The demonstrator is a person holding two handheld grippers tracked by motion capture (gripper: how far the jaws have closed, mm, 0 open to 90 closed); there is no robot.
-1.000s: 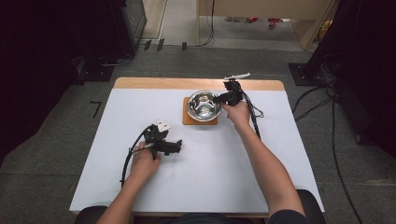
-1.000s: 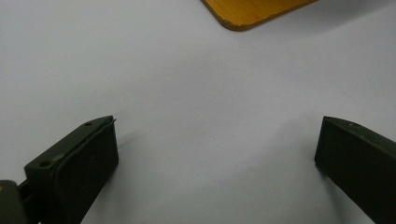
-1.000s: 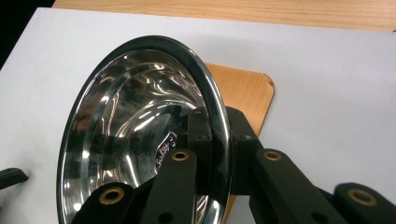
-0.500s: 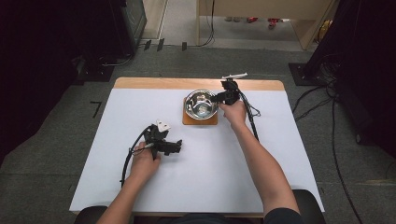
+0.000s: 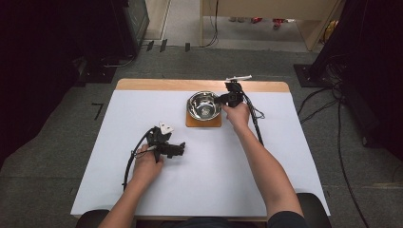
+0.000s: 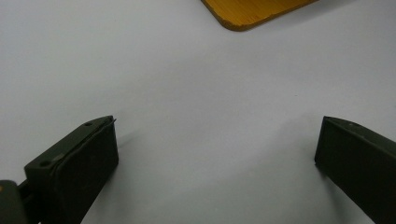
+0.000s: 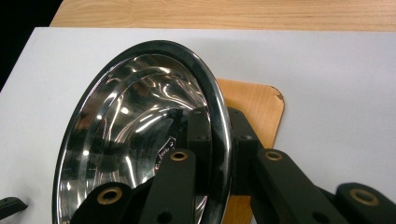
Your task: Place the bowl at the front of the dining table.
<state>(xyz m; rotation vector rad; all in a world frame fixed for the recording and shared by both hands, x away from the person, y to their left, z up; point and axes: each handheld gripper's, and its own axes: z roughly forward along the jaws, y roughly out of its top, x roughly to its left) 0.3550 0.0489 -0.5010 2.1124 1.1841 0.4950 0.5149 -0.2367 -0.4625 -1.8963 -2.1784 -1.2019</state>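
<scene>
over on the left of the tabletop [image 5: 119, 118], the left tool [image 5: 179, 148] lies low on the white surface in the person's left hand [image 5: 145, 164], its cable looping back toward the near edge; in the left gripper view its two black jaws stand wide apart with bare white surface between them and nothing in their grip, and a corner of the wooden board [image 6: 247, 11] shows at the top; moving across toward the middle, that board [image 5: 203, 122] sits on the white sheet near the far edge, well apart from the left tool; on it is the steel bowl [image 5: 203, 105], shiny inside, with something small and pale at its bottom that i can't make out; at the bowl's right-hand rim is the right tool [image 5: 219, 99], held by the right hand [image 5: 236, 115] with the forearm stretched out from the near side; in the right gripper view the jaws are closed down on the bowl [image 7: 140, 140], one jaw inside the polished wall and the other outside, the rim pinched between them; the bowl looks tilted in that view, with the board [image 7: 254, 112] just behind it.
</scene>
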